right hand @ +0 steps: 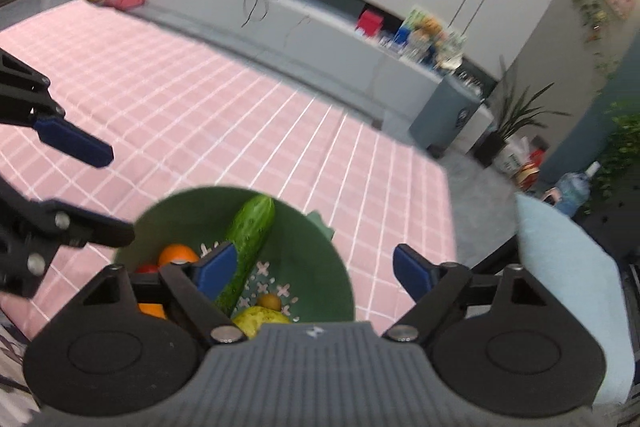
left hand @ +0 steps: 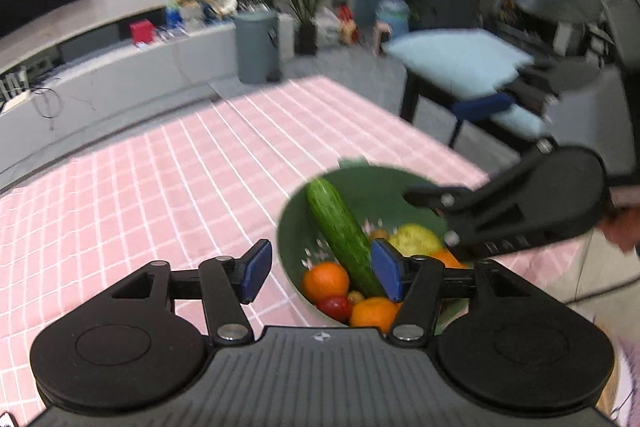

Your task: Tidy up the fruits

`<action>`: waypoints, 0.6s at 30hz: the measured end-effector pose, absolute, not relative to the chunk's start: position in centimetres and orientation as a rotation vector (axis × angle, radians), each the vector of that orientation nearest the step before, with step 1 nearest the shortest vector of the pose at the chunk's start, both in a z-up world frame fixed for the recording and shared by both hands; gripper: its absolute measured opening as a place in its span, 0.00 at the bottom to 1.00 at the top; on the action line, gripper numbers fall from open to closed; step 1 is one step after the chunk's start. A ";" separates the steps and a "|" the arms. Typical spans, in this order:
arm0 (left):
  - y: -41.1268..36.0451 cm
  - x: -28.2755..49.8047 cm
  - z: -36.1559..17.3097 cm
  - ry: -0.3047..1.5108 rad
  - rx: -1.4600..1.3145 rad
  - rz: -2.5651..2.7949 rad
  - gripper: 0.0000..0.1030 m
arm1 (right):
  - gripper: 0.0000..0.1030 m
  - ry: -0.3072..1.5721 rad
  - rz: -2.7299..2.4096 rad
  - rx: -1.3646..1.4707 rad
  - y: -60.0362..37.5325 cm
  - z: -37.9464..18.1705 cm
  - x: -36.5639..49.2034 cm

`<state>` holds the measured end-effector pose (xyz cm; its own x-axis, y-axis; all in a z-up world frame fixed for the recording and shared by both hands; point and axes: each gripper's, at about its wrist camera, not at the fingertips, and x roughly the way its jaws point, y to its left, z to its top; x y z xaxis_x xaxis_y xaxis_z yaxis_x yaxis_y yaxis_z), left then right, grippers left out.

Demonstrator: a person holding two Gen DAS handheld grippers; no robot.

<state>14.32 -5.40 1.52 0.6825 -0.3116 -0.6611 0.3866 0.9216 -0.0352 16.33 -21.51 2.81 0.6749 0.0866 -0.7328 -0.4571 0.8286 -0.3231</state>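
A green bowl (left hand: 372,183) stands on the pink checked tablecloth near its right edge; it also shows in the right wrist view (right hand: 320,251). In it lie a cucumber (left hand: 340,231), oranges (left hand: 325,281), a red tomato (left hand: 335,307), a yellow fruit (left hand: 416,239) and a small brown fruit (right hand: 269,301). My left gripper (left hand: 322,273) is open and empty, above the bowl's near left side. My right gripper (right hand: 316,273) is open and empty above the bowl; it also shows in the left wrist view (left hand: 424,201), over the bowl's right side.
The pink tablecloth (left hand: 168,183) spreads left and behind the bowl. A chair with a light blue cushion (left hand: 460,59) stands past the table's right edge. A grey bin (left hand: 256,47), potted plants and a long low cabinet (right hand: 304,27) with clutter lie beyond.
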 end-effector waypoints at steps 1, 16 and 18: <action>-5.1 13.9 1.9 0.703 0.096 -0.386 0.68 | 0.84 0.760 0.314 -0.507 -21.5 3.4 15.7; -1.7 7.7 4.0 0.474 -0.004 -0.247 0.82 | 0.91 0.646 0.283 -0.112 -20.9 5.8 5.3; -1.4 7.3 3.7 0.479 -0.012 -0.227 0.83 | 0.92 0.649 0.275 -0.069 -20.6 5.1 4.3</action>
<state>7.33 -1.40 3.67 0.8629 -0.2194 -0.4553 0.2137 0.9747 -0.0647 4.30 -20.63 5.11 0.7616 0.2307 -0.6056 -0.2739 0.9615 0.0218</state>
